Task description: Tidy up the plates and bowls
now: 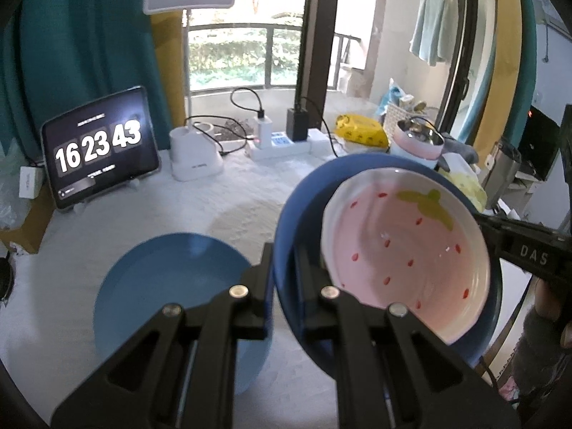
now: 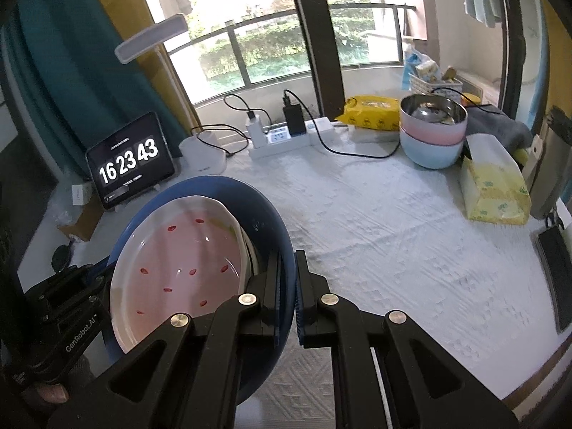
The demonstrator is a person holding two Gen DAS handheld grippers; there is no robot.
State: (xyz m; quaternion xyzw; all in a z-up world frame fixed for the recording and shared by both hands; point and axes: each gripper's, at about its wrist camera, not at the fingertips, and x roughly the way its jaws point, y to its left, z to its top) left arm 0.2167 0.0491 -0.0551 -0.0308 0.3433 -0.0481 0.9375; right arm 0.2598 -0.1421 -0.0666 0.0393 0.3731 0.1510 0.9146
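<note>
- your left claw [image 1: 284,268] and right claw [image 2: 287,286] both clamp the dark blue plate's [image 1: 296,207] rim, strawberry plate [image 1: 404,254] loose inside, above the surface [image 2: 375,236].
- tilt it and the strawberry plate could slide out.
- the light blue plate [image 1: 161,286] lies flat below.

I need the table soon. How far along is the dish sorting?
Done: the bowls stand nested at the back, and the strawberry plate already lies in the dark blue plate. In hand: the left gripper and right gripper each clamp that blue plate's rim, holding it off the table. Left: the light blue plate lies alone on the cloth, likely the stack's next stop.
</note>
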